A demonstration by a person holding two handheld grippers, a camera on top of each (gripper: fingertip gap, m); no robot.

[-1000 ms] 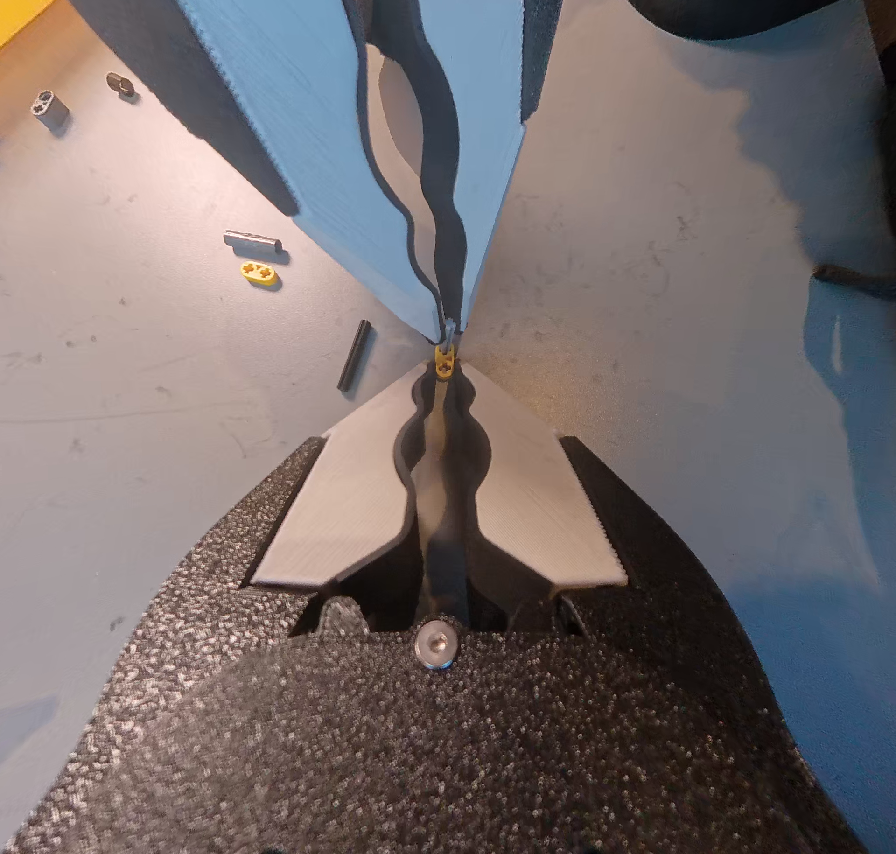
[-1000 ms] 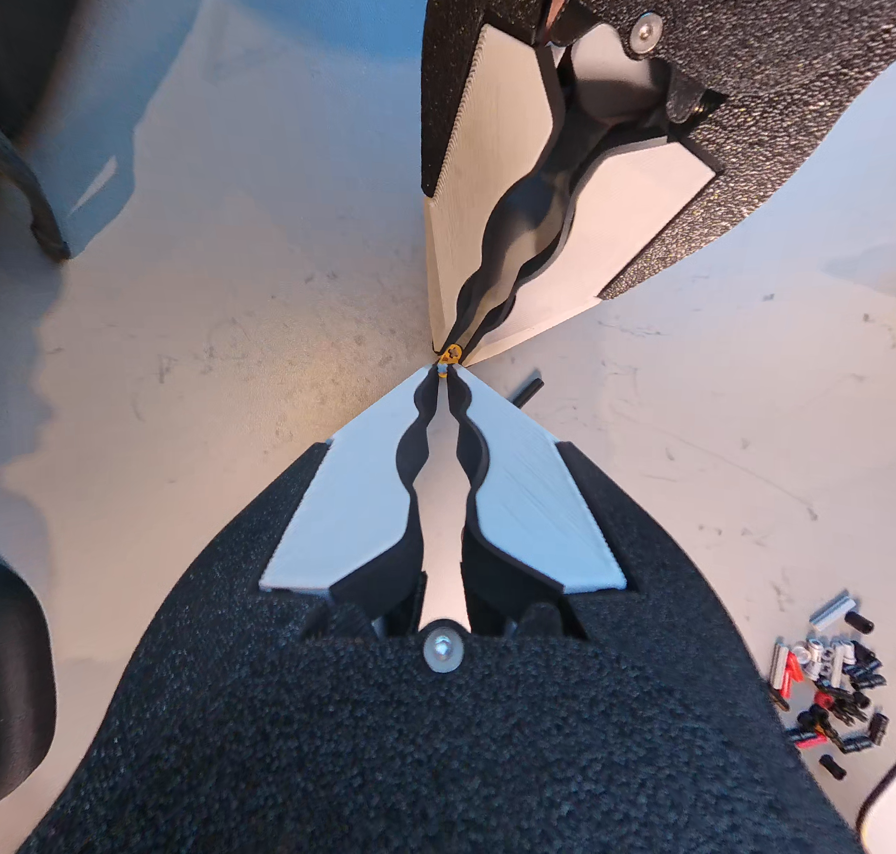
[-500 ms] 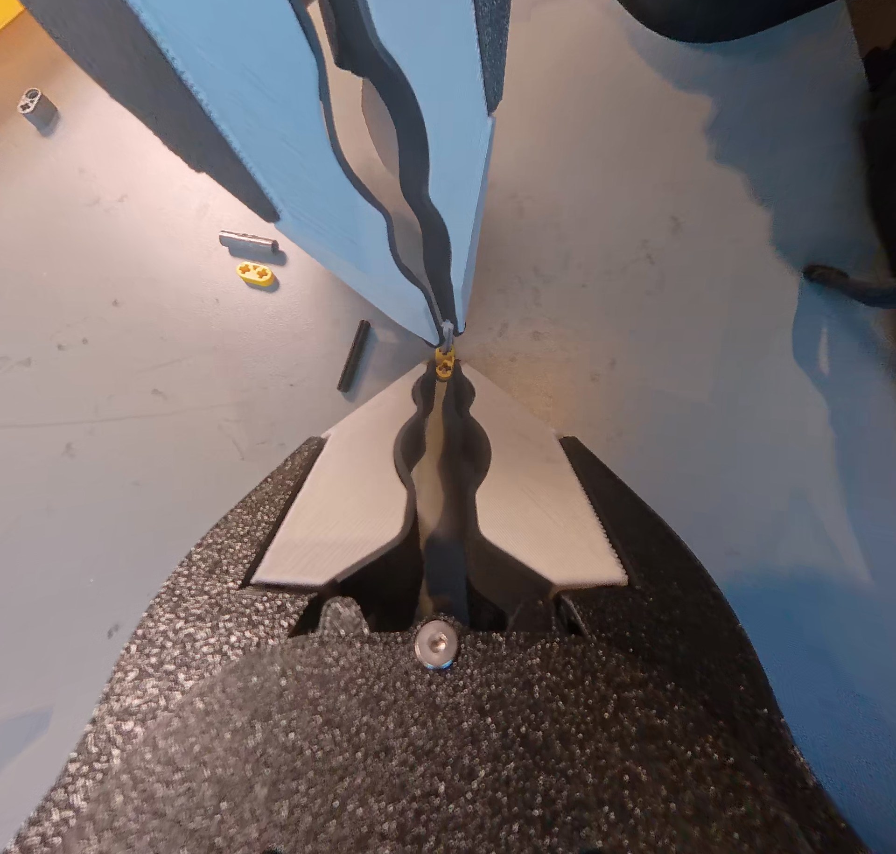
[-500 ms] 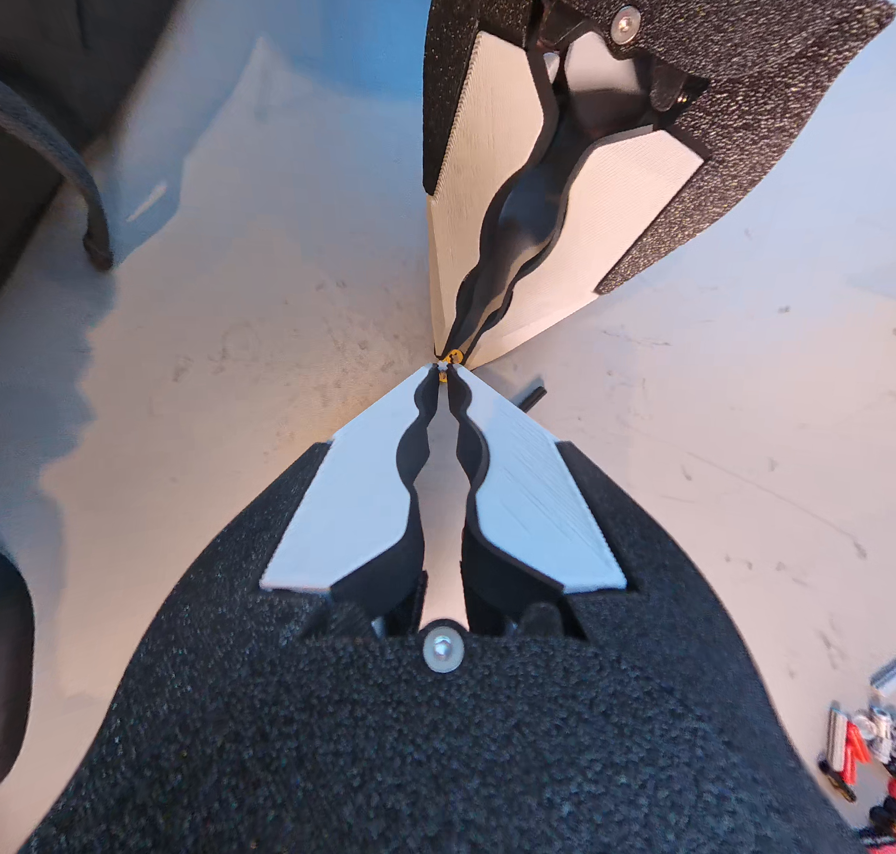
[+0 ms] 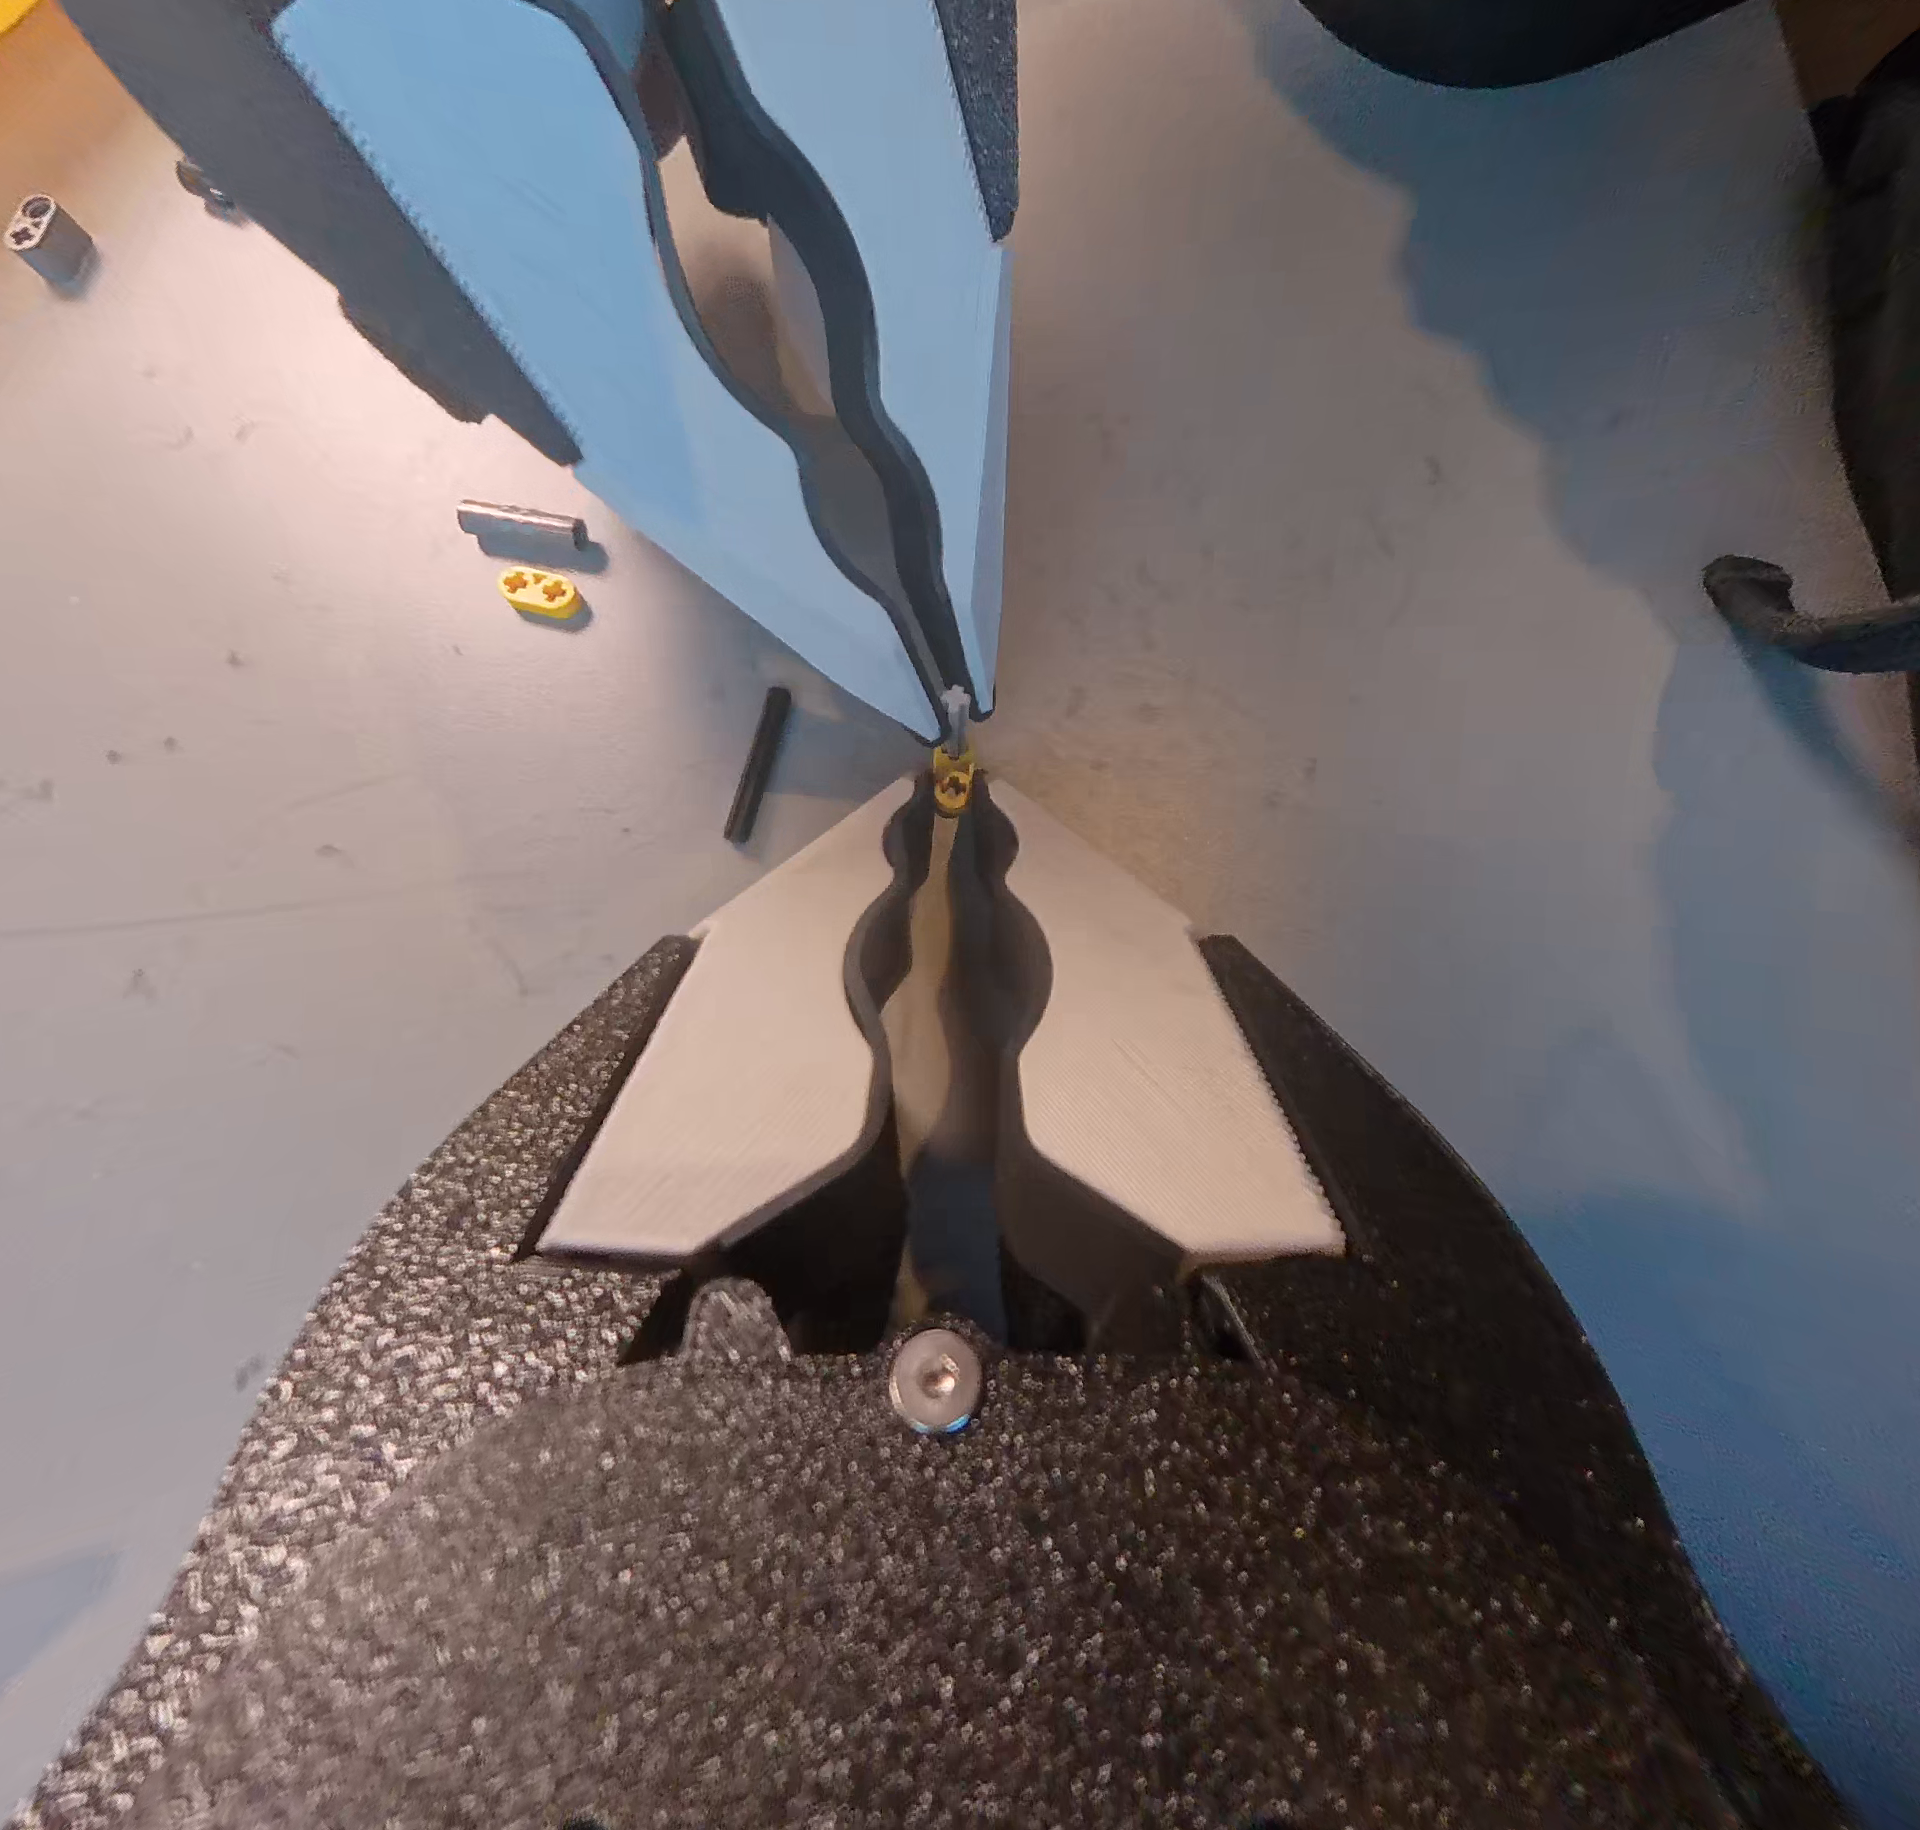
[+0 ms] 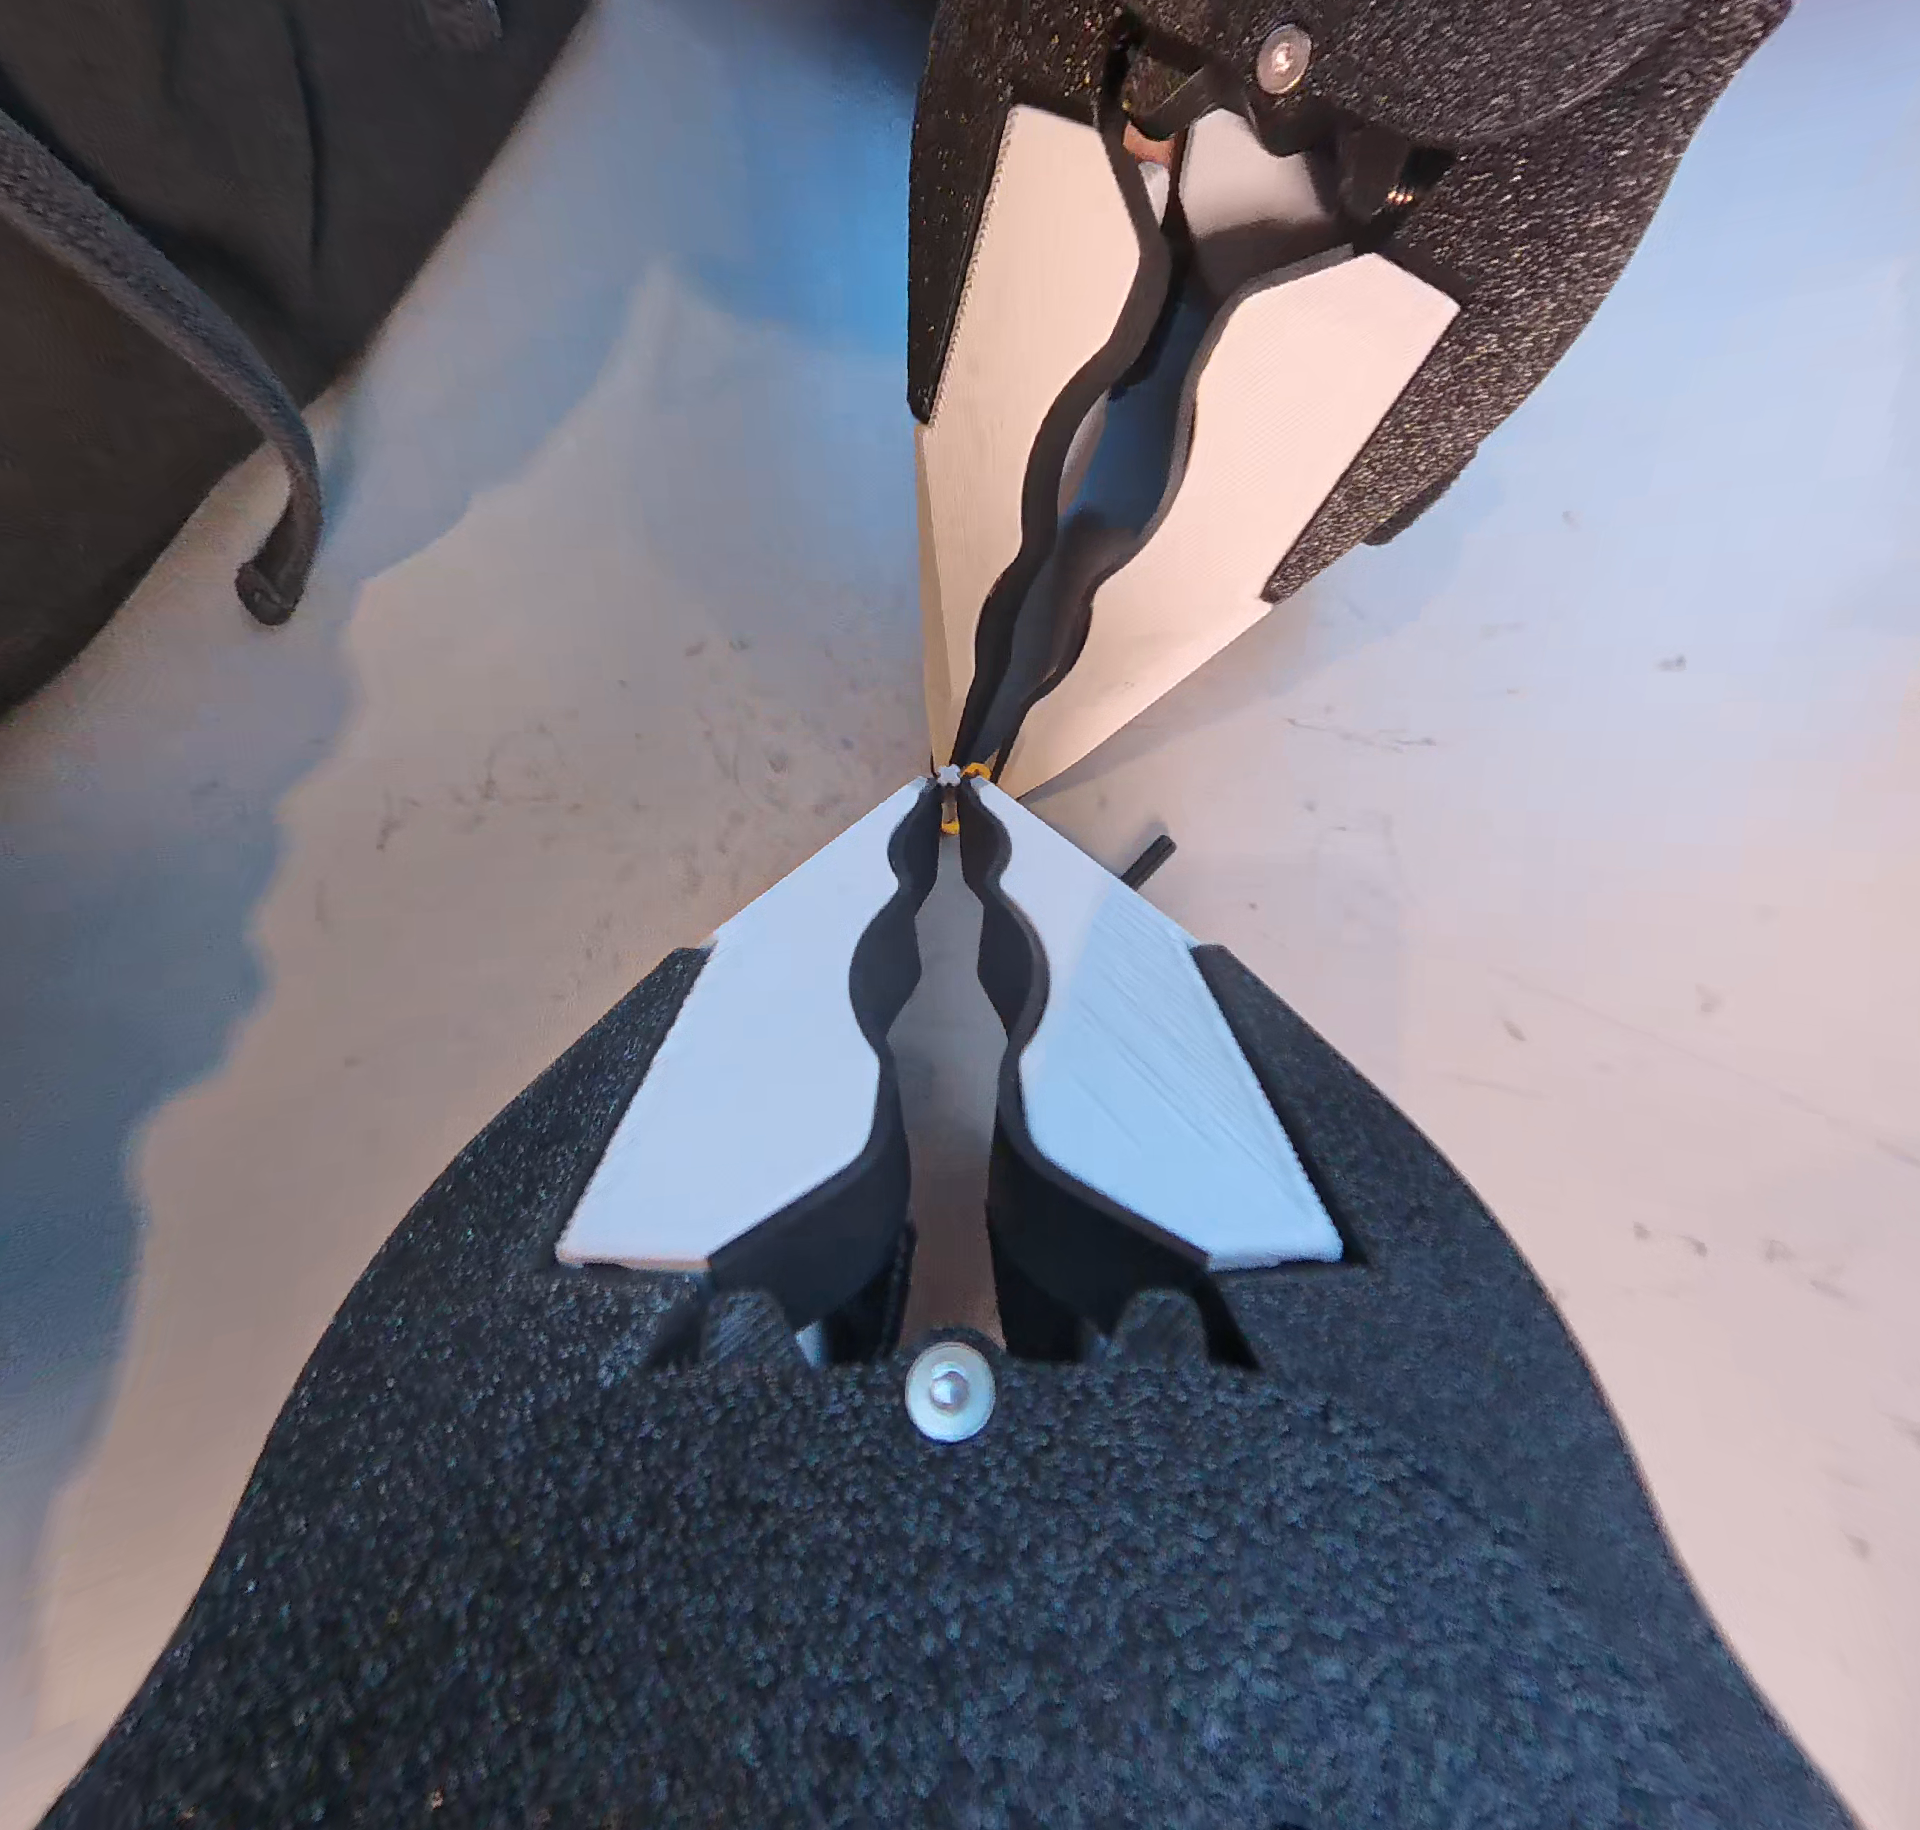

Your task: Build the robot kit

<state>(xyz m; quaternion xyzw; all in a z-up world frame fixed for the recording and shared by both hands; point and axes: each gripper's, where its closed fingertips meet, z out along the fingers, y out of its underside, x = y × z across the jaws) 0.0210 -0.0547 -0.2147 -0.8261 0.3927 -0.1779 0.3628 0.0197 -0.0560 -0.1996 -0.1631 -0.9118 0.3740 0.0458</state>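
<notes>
In the left wrist view my left gripper [image 5: 954, 791] is shut on a small yellow beam [image 5: 953, 781] with cross holes, held just above the grey table [image 5: 1299, 533]. My right gripper [image 5: 958, 718] comes down from the top, shut on a short grey cross axle [image 5: 956, 708], and meets it tip to tip. The axle's end touches the yellow beam. In the right wrist view my right gripper [image 6: 948, 785] pinches the grey axle [image 6: 945, 773]. The left gripper [image 6: 979, 754] hangs above it with the yellow beam [image 6: 975, 769] barely showing.
On the table to the left lie a second yellow beam [image 5: 540, 591], a grey pin [image 5: 523, 525], a black axle [image 5: 756, 779] and a grey connector [image 5: 47, 237]. A black bag [image 6: 156, 222] with a strap [image 5: 1808, 617] sits at the table's edge. The grippers are tip to tip, or close to it.
The two grippers stay tip to tip while both tilt. The right gripper has swung more upright in the left view. The pile of small parts has slid out of the right view.
</notes>
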